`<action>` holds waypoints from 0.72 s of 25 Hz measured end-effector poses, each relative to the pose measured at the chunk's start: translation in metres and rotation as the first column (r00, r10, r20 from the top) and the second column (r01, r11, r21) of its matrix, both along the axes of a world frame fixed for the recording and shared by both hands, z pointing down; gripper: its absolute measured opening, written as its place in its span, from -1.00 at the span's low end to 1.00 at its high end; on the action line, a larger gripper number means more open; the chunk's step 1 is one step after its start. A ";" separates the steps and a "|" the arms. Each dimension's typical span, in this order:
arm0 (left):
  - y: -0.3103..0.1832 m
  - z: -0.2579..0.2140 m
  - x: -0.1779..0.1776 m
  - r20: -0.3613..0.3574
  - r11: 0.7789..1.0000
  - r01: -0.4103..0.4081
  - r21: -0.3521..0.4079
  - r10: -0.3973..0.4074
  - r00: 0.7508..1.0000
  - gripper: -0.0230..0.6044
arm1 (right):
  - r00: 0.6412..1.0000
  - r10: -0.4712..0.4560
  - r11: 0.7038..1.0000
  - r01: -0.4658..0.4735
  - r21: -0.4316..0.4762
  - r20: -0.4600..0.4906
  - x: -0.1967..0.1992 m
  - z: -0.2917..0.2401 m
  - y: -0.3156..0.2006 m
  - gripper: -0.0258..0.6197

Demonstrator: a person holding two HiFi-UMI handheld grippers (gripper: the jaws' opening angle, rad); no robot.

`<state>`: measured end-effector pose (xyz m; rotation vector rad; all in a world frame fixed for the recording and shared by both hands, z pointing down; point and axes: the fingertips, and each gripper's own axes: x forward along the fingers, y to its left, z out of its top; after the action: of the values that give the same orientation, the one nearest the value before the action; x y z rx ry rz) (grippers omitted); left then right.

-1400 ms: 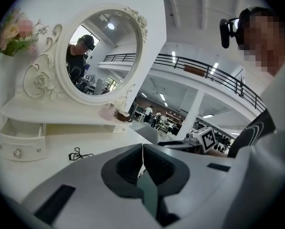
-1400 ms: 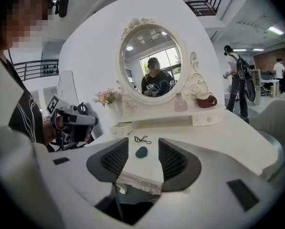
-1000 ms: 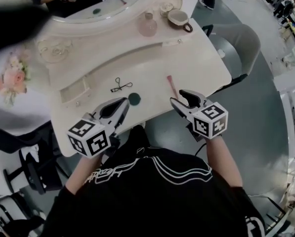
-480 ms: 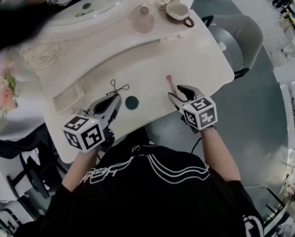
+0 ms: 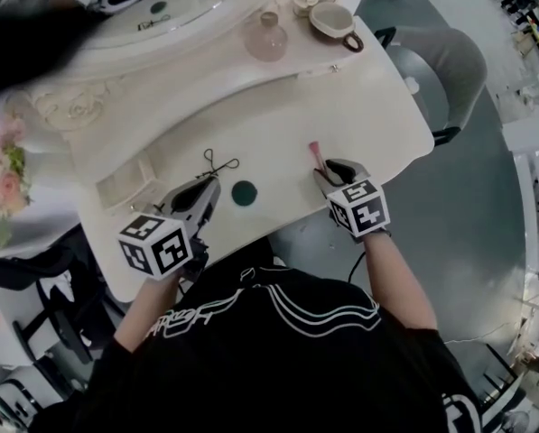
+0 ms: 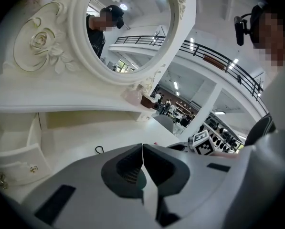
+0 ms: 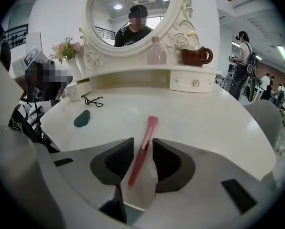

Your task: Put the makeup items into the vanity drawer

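Right tongs (image 7: 143, 146) closing about the pink makeup brush (image 7: 149, 128), which lies flat on the counter (image 5: 278, 115); pads not yet pressing. Left tongs (image 6: 142, 149) pressed together, holding nothing. Between the grippers: green disc (image 5: 244, 193); just beyond, eyelash curler (image 5: 217, 162). Drawer (image 5: 125, 180) at far left.

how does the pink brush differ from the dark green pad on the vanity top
The pink brush is long and thin; the dark green pad is small and round. The brush lies between the jaws of the right gripper, which are closing round it; the pad lies free beside the shut left gripper. Both rest on the white vanity top.
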<state>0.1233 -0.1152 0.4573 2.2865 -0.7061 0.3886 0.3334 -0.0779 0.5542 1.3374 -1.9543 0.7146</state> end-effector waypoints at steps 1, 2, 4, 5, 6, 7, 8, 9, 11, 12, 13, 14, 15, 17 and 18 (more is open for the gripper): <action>0.001 0.001 0.000 0.004 1.000 -0.001 -0.004 0.001 1.000 -0.85 | 1.000 0.000 1.000 0.000 -0.001 -0.001 0.000 0.000 0.001 -0.49; 0.001 0.003 0.000 0.006 1.000 -0.001 -0.006 0.001 1.000 -0.85 | 1.000 -0.001 1.000 0.001 -0.002 -0.001 0.000 0.000 0.001 -0.49; 0.001 0.004 -0.001 0.009 1.000 0.002 -0.009 -0.002 1.000 -0.85 | 1.000 0.006 1.000 -0.006 -0.001 0.000 0.001 -0.001 -0.001 -0.51; 0.001 0.005 -0.001 0.010 1.000 0.004 -0.010 -0.004 1.000 -0.85 | 1.000 0.012 1.000 -0.012 -0.002 0.001 0.002 -0.001 -0.001 -0.53; 0.001 0.006 -0.002 0.012 1.000 0.006 -0.012 -0.006 1.000 -0.85 | 1.000 0.018 1.000 -0.018 -0.002 0.001 0.002 0.000 -0.002 -0.56; 0.002 0.006 -0.002 0.015 1.000 0.008 -0.013 -0.008 1.000 -0.85 | 1.000 0.024 1.000 -0.024 -0.003 0.002 0.003 0.000 -0.002 -0.61; 0.004 0.007 -0.002 0.018 1.000 0.011 -0.013 -0.010 1.000 -0.85 | 1.000 0.028 1.000 -0.028 -0.003 0.004 0.003 0.000 -0.002 -0.63; 0.006 0.008 -0.003 0.021 1.000 0.013 -0.014 -0.013 1.000 -0.85 | 0.999 0.032 0.999 -0.032 -0.003 0.007 0.004 0.000 -0.002 -0.64; 0.010 0.008 -0.005 0.024 1.000 0.018 -0.014 -0.018 1.000 -0.85 | 0.999 0.041 0.999 -0.041 -0.003 0.012 0.005 0.000 -0.002 -0.68; 0.012 0.009 -0.006 0.024 1.000 0.021 -0.015 -0.021 0.999 -0.85 | 0.999 0.045 0.999 -0.045 -0.005 0.015 0.005 0.001 -0.002 -0.72; 0.014 0.009 -0.007 0.023 1.000 0.025 -0.015 -0.024 0.999 -0.85 | 0.999 0.049 0.999 -0.049 -0.008 0.019 0.005 0.001 -0.002 -0.72; 0.016 0.008 -0.008 0.021 0.999 0.029 -0.016 -0.029 0.999 -0.85 | 0.998 0.051 0.999 -0.051 -0.012 0.022 0.004 0.001 -0.002 -0.72; 0.018 0.008 -0.010 0.018 0.999 0.034 -0.017 -0.034 0.999 -0.85 | 0.998 0.051 0.999 -0.051 -0.014 0.025 0.004 0.001 -0.002 -0.73; 0.022 0.006 -0.013 0.010 0.999 0.045 -0.019 -0.045 0.999 -0.85 | 0.998 0.047 0.999 -0.047 -0.011 0.034 0.001 -0.003 -0.001 -0.73; 0.025 0.004 -0.015 0.006 0.999 0.050 -0.018 -0.050 0.999 -0.85 | 0.998 0.044 0.999 -0.044 -0.006 0.039 -0.001 -0.005 0.000 -0.73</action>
<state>0.1086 -0.0904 0.4612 2.2470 -0.7583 0.3764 0.3323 -0.0780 0.5488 1.3769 -1.9576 0.7710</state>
